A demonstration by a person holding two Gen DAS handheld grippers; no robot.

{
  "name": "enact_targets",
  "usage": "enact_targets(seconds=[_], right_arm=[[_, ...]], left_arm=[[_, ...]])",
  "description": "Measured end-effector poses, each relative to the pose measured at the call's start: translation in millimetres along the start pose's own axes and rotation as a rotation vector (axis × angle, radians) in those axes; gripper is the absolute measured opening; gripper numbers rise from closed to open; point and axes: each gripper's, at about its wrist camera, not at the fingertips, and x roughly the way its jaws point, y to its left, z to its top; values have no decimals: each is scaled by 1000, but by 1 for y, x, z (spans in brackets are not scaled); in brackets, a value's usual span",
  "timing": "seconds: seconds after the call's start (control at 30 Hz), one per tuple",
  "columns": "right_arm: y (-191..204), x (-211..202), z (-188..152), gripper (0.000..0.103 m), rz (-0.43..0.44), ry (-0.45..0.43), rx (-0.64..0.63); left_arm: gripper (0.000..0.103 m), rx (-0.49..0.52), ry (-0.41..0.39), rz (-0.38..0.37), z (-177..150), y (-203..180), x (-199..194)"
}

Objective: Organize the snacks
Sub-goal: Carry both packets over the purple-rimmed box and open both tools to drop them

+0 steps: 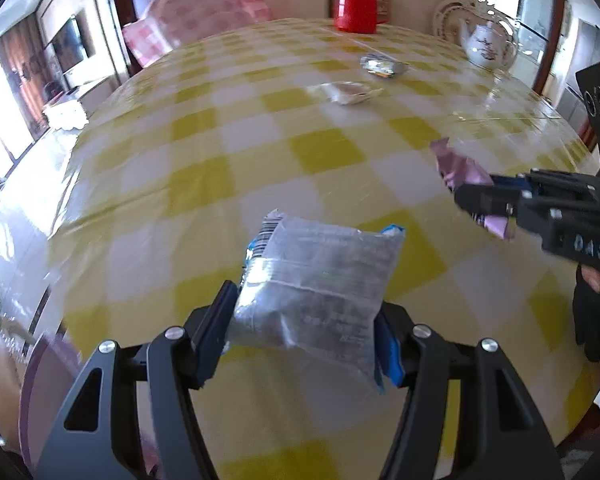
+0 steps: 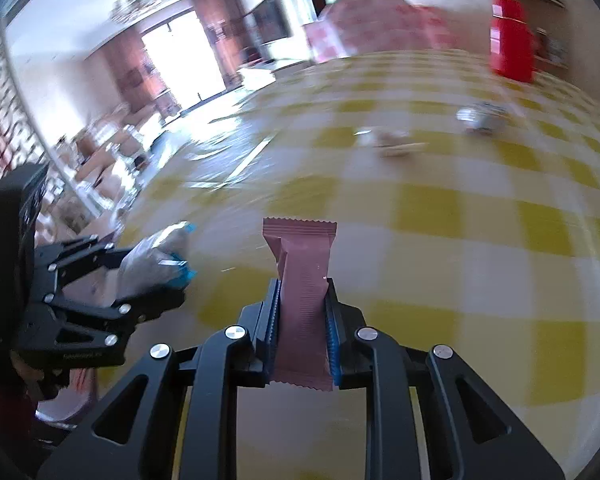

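Note:
My left gripper [image 1: 306, 308] is shut on a silver and blue snack packet [image 1: 320, 280], held above the yellow checked tablecloth [image 1: 188, 184]. My right gripper [image 2: 303, 300] is shut on a pink snack bar wrapper [image 2: 302, 272] that stands upright between its pads. The left wrist view shows the right gripper [image 1: 476, 200] at the right edge with the pink bar [image 1: 460, 170] sticking out of it. From the right wrist, the left gripper [image 2: 156, 276] appears at the left with the silver packet [image 2: 152, 258].
Farther back on the table lie a white wrapper [image 1: 346, 92] and a shiny foil packet [image 1: 382, 66]. A red flask [image 1: 356, 0] and a white teapot [image 1: 488, 44] stand at the far edge. A pink checked cushion [image 1: 196, 16] sits behind the table.

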Motion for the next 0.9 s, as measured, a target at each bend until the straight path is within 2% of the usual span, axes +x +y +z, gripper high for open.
enact_targets(seconds=[0.33,0.5,0.7,0.8,0.9], right_arm=[[124,26,-16,21,155,80,-221],[176,28,-24,21,223,96,-342],[227,35,-45,20,293,157,-462],[251,42,-58,21,336,204,-536],[271,44,-70,22,405,244,-584]], left_arm=[[63,-97,-14,90,-54,62,-48],[63,-112,10,153,-86,95,-76],[63,-150,94,186,-130,138,-98],[63,-166,142,156,-152,161,-106],[63,-134,247,181,-167,177,-102]])
